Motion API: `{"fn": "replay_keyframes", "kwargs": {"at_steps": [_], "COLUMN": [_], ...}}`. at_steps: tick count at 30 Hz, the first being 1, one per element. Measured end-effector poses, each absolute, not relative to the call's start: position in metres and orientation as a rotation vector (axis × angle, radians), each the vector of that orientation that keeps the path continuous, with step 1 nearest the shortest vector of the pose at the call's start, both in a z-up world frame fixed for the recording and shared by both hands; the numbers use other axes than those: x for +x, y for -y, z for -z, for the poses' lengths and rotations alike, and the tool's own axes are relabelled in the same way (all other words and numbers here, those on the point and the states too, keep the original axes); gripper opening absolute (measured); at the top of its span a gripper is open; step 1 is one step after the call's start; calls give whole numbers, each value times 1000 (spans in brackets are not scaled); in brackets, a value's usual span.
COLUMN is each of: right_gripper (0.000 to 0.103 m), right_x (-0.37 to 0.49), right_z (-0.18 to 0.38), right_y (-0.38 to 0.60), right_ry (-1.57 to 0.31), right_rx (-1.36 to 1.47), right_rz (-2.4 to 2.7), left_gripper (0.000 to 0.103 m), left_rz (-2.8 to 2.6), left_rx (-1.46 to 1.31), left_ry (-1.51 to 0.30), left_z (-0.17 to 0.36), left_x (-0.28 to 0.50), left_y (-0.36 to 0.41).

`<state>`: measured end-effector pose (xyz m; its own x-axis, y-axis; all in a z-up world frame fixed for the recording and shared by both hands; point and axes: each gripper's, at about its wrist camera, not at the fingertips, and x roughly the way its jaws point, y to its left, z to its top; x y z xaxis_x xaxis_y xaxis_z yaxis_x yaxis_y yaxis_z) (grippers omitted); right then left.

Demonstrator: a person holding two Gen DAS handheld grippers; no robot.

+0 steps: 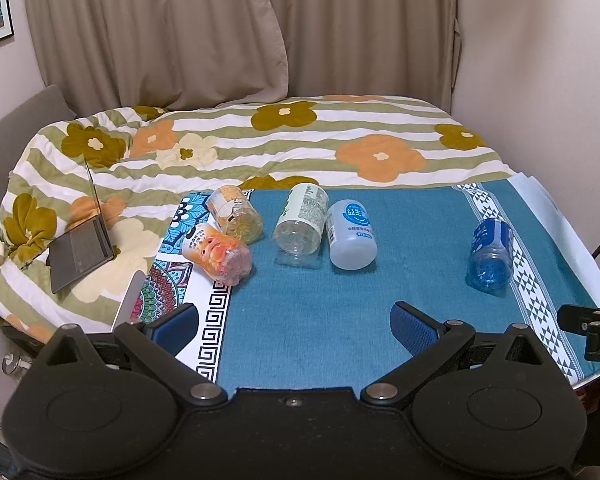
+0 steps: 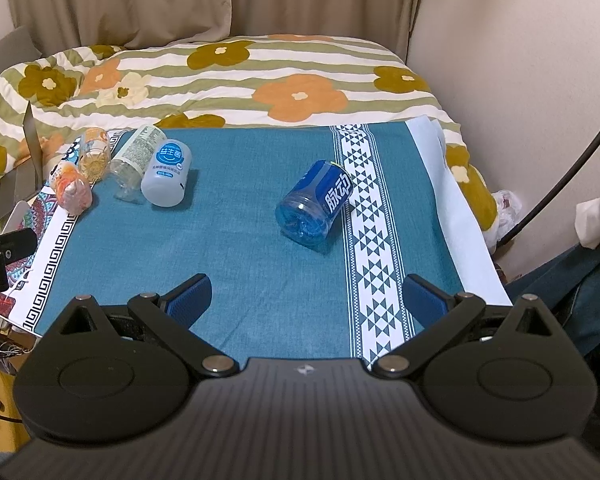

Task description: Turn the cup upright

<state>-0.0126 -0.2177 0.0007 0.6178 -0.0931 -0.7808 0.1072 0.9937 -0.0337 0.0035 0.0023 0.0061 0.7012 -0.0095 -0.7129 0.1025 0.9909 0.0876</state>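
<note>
Several bottle-like cups lie on their sides on a teal cloth point(image 1: 320, 320). A blue one point(image 1: 491, 254) lies alone at the right; in the right wrist view it point(image 2: 315, 203) lies ahead of my right gripper point(image 2: 308, 300), which is open and empty. A white one point(image 1: 351, 234), a clear one point(image 1: 302, 224), a yellow one point(image 1: 236, 214) and an orange one point(image 1: 218, 253) lie grouped at the left. My left gripper point(image 1: 296, 326) is open and empty, short of them.
A flowered quilt point(image 1: 260, 140) covers the bed behind the table. An open laptop point(image 1: 84, 248) rests on it at the left. A patterned cloth point(image 1: 168, 280) lies under the teal one's left edge. Curtains and a wall stand behind.
</note>
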Motion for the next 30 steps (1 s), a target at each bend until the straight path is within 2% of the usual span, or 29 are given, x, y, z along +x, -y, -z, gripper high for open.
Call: {"fn": "replay_keyframes", "kwargs": {"at_steps": [30], "right_gripper": [103], "right_x": [-9], "right_z": [1], "right_y": [218], "right_ry": [-906], "right_rx": [8], "right_rz": [117], "left_gripper": [103], "left_rz": [65], "left_rx": [123], "left_ry": [-795], "left_z": [-5], "left_x": [10], "left_y": [1]}}
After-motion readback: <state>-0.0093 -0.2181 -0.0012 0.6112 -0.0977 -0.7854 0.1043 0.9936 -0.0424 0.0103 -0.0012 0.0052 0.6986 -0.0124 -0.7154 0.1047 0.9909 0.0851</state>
